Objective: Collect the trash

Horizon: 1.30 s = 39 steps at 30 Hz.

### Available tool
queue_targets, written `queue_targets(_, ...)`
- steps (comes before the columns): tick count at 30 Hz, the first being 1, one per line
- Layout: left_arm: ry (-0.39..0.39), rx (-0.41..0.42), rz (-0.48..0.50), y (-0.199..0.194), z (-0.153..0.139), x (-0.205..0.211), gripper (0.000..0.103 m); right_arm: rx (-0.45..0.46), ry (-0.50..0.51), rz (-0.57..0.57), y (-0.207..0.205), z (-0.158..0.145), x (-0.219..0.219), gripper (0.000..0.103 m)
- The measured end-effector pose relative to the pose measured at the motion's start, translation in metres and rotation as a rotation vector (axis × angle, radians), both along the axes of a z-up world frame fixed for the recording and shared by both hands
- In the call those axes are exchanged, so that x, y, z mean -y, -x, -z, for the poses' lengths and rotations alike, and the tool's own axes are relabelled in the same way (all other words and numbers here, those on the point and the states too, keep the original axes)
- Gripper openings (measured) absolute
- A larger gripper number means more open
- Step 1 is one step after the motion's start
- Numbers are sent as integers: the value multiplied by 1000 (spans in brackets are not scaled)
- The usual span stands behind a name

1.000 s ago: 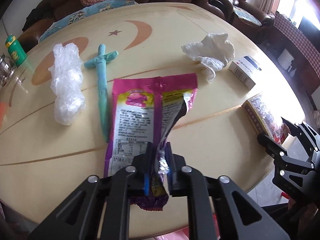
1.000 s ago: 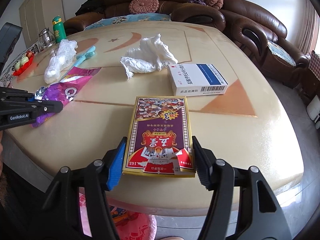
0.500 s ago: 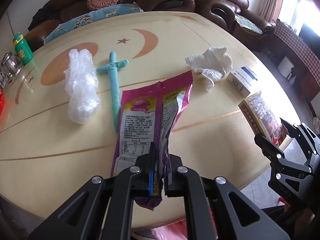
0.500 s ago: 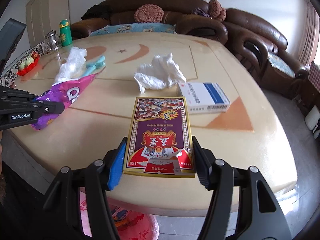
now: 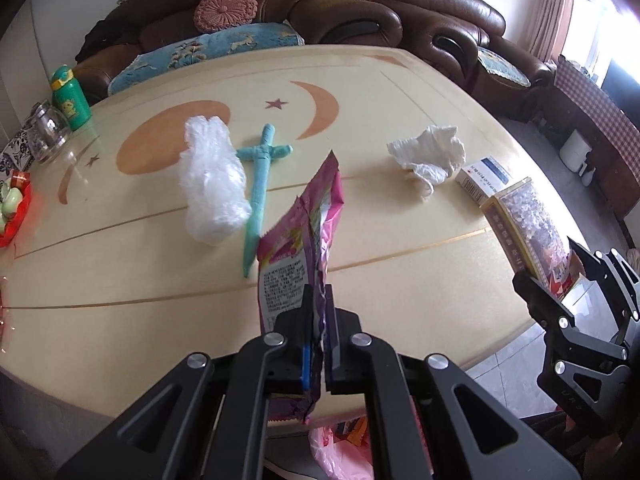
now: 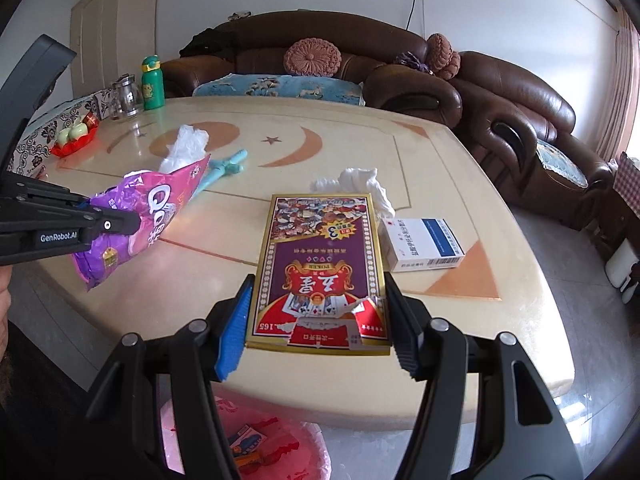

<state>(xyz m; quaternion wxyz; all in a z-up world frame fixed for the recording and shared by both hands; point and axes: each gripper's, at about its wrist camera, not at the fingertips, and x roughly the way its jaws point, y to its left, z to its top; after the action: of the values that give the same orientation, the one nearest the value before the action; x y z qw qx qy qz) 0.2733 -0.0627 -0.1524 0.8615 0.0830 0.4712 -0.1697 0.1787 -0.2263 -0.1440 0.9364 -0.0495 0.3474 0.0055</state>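
Observation:
My left gripper (image 5: 317,312) is shut on a pink-purple snack wrapper (image 5: 304,232) and holds it lifted off the table; it also shows in the right wrist view (image 6: 148,216). My right gripper (image 6: 318,320) is shut on a purple and gold playing-card box (image 6: 320,264), held above the table's front edge; the box also shows in the left wrist view (image 5: 528,224). On the table (image 5: 140,272) lie a crumpled clear plastic bag (image 5: 212,188), a teal twisted stick (image 5: 258,192), a crumpled white tissue (image 5: 430,156) and a white and blue medicine box (image 6: 424,244).
A bin lined with a pink bag (image 6: 256,440) stands below the table's front edge. A green bottle (image 6: 153,82), a glass jar (image 6: 127,98) and a red dish (image 6: 74,140) stand at the far left. Brown sofas (image 6: 440,80) surround the table.
Both grippers have lifted and drawn back toward the table's front edge. The wrapper has come off the table and now hangs upright. The card box has risen off the table.

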Motion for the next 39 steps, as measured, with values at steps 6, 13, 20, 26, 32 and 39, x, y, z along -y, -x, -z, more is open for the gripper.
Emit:
queue_targets(6,19,23,-1,13,-18,-8,4,23,10,-3,14,-15,-5,60)
queue_targets(13,23,52,0,30,-34,-15,3,40,8,0,27,-27,-9,60)
queue_targets(20,19,76,17,44,-46,-12,2,44,6,0,34,-37,-13,60)
queue_targets(26,27,101,29,64,-59,-10,2,67,22,3,45,-53,-19,60)
queue_targets(32,23,128,47,92,-70,-7,2,80,33,25,68,-69,-23,60)
queue_targets(39,33,121,65,128,-76,-10,2,90,52,39,104,-83,-31,60)
